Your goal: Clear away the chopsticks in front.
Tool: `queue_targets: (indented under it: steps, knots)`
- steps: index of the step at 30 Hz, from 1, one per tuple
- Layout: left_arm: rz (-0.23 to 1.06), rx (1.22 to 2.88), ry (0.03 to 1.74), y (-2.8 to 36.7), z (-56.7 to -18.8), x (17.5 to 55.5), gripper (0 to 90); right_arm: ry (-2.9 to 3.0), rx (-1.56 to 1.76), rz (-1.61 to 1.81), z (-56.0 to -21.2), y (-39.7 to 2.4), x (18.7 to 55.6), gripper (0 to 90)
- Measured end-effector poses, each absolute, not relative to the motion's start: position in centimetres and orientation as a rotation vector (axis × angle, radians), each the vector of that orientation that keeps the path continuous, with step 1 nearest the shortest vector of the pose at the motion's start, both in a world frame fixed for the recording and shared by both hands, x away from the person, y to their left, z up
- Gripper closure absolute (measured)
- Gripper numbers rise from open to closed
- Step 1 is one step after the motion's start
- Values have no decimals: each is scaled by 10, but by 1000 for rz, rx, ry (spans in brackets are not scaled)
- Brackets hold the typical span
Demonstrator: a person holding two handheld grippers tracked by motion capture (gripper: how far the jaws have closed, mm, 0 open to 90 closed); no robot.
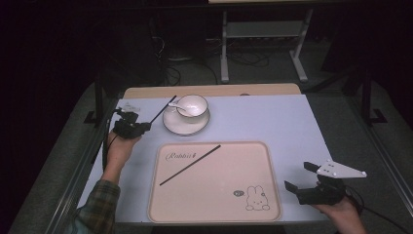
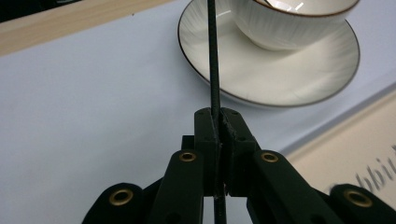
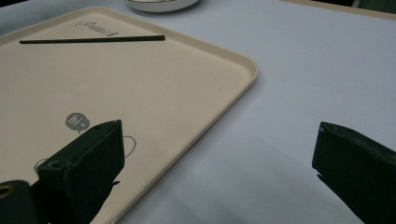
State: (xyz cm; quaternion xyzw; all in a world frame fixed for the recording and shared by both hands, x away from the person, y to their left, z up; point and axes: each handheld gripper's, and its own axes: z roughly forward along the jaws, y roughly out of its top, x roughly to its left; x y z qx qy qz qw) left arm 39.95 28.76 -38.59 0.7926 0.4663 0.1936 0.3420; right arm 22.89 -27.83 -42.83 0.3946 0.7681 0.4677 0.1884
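My left gripper is shut on a thin black chopstick that points up and right toward the white saucer. In the left gripper view the chopstick runs from between the closed jaws across the saucer's rim. A white bowl with a spoon in it sits on that saucer. A second black chopstick lies slantwise on the beige rabbit tray. My right gripper rests open at the table's right front, beside the tray's corner; its view shows the tray and the chopstick.
The pale blue table top has a wooden strip along its far edge. Beyond it stand a metal frame's legs and cables on a dark floor. A plaid sleeve comes in at the bottom left.
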Motion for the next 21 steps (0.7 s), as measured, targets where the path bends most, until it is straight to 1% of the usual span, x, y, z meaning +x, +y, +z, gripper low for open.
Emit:
queue_targets:
  steps: [5,10,18,21]
  knots:
    - [500,2055,1206,294,-392,377,852,2159,1107,1317,-428,-278,229,16]
    - [461,2070,1193,299,-399,349,852,2161,1101,1315,-428,-278,229,16]
    - [442,2065,1178,300,-398,328,852,2164,1096,1313,-428,-278,229,16]
    - [408,2057,1162,296,-398,321,852,2165,1096,1312,-428,-278,229,16]
